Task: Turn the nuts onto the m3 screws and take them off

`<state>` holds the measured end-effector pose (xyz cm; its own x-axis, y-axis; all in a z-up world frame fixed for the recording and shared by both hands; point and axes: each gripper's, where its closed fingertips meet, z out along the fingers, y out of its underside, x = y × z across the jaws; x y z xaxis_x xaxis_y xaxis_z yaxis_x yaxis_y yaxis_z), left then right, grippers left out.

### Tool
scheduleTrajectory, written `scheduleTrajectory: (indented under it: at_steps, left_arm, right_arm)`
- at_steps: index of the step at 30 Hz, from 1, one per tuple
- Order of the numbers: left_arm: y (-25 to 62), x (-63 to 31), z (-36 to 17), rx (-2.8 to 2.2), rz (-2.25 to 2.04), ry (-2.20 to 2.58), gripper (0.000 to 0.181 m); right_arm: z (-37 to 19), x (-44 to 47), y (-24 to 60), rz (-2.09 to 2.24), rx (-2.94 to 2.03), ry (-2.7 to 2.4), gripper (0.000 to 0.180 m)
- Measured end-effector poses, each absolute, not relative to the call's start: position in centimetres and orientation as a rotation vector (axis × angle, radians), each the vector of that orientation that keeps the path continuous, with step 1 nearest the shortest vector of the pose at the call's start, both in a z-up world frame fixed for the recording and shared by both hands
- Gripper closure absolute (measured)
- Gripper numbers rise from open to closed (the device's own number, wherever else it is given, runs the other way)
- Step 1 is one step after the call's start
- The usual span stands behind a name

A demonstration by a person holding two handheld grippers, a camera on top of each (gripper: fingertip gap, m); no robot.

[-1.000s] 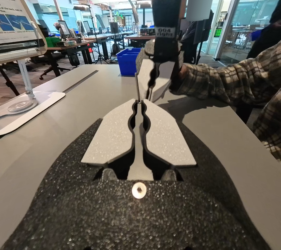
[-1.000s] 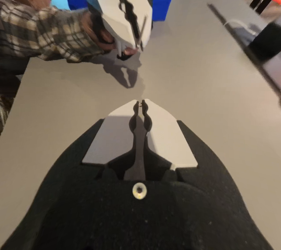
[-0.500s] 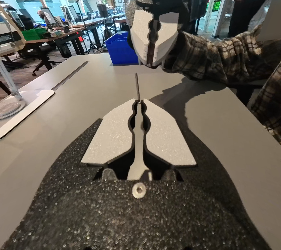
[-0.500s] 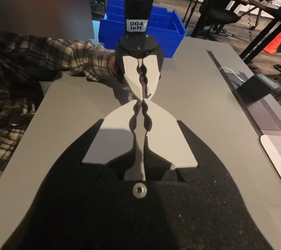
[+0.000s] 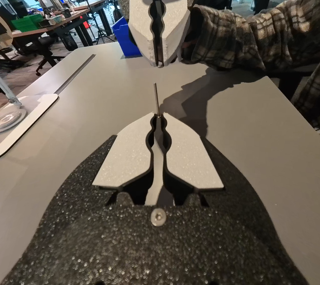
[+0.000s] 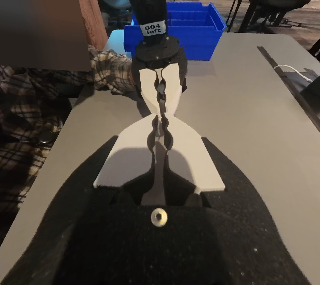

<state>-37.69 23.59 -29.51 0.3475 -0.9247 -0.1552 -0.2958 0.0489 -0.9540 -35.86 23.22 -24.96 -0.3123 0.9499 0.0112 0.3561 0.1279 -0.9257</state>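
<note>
Since half a second earlier, the right gripper (image 5: 159, 65) had tilted down toward the upright M3 screw (image 5: 156, 99), bringing the small nut (image 5: 160, 65) pinched at its tips closer above the screw's free end, though a clear gap remained. That suggested the nut was being lined up for threading, not yet started. The left gripper (image 5: 158, 115) was narrowed onto the screw's lower end, holding it upright above the grey table (image 5: 242, 138). Both grippers sat mid-table, well away from its edges; the blue bin (image 6: 204, 34) at the far edge and a white base plate (image 5: 34, 108) to the left stood well apart, leaving room all around.
</note>
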Motion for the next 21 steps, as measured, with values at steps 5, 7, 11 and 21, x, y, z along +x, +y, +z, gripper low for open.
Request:
scheduleTrajectory:
  at_steps: [5, 7, 11, 21]
  left_arm:
    - [23.5, -37.6, -29.8, -1.501, -0.697, 1.176, 0.177]
    - [23.5, -37.5, -29.7, -1.499, -0.696, 1.178, 0.177]
    - [23.5, -37.6, -29.6, -1.497, -0.694, 1.178, 0.177]
    - [23.4, -37.6, -29.3, -1.487, -0.708, 1.165, 0.177]
  right_arm:
    - [-25.7, -36.2, 23.4, 1.13, -1.312, -1.832, 0.175]
    - [-25.8, -36.3, 23.4, 1.121, -1.323, -1.851, 0.175]
    - [-26.1, -36.6, 23.4, 1.093, -1.339, -1.889, 0.176]
    - [-26.0, -36.9, 23.3, 1.083, -1.341, -1.908, 0.175]
